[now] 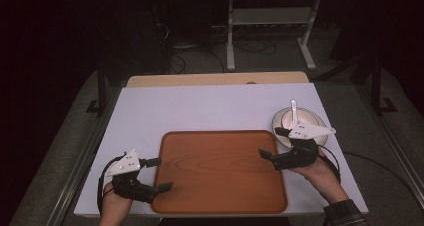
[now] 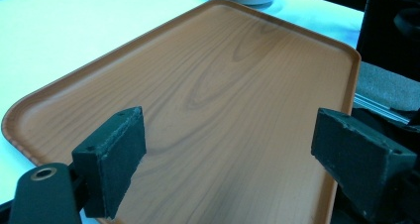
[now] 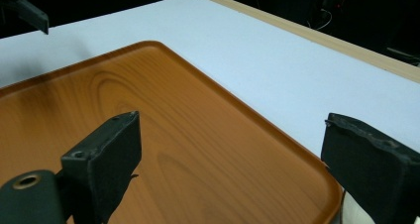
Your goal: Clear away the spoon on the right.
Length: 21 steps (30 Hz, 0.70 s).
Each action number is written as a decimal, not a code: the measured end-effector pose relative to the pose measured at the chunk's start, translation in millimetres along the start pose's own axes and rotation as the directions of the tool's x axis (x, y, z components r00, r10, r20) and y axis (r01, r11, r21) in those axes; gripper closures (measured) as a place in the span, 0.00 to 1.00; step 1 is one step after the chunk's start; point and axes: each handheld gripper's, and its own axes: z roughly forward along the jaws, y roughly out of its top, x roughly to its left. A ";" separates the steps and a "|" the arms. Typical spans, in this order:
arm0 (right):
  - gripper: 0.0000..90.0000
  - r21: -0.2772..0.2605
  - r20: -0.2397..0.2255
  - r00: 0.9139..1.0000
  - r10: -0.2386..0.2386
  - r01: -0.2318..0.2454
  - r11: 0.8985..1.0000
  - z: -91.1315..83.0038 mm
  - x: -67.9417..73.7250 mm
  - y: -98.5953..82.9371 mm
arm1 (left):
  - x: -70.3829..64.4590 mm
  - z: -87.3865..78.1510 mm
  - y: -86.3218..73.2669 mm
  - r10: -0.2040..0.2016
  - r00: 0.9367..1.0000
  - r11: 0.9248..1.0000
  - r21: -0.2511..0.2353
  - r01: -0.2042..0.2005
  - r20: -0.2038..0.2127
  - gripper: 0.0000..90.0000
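White tabletop (image 1: 210, 108) against a dark room carries the flat orange-brown wood-grain plastic tray (image 1: 220, 171). Your left gripper (image 1: 160, 175) hovers at the tray's left edge, jaws wide apart and empty. Your right gripper (image 1: 274, 142) sits at the right edge, equally spread, holding nothing, just beside the white bowl with a white spoon (image 1: 299, 121). Straddle each rim squarely before closing, I'd judge. No readable writing anywhere.
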 end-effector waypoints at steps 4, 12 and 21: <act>0.09 -0.002 0.001 1.000 0.002 -0.002 1.000 1.5 -4.2 2.8 | -0.5 -0.3 0.1 0.004 1.000 1.000 0.002 -0.004 -0.001 0.15; 0.09 0.003 0.004 1.000 0.010 -0.010 1.000 5.5 -12.5 6.3 | -1.4 -0.2 0.6 0.003 1.000 1.000 0.000 -0.003 -0.002 0.15; 0.09 0.005 0.015 1.000 0.017 -0.017 1.000 10.3 -22.9 12.1 | -0.9 -1.1 0.3 0.004 1.000 1.000 -0.002 -0.004 -0.002 0.15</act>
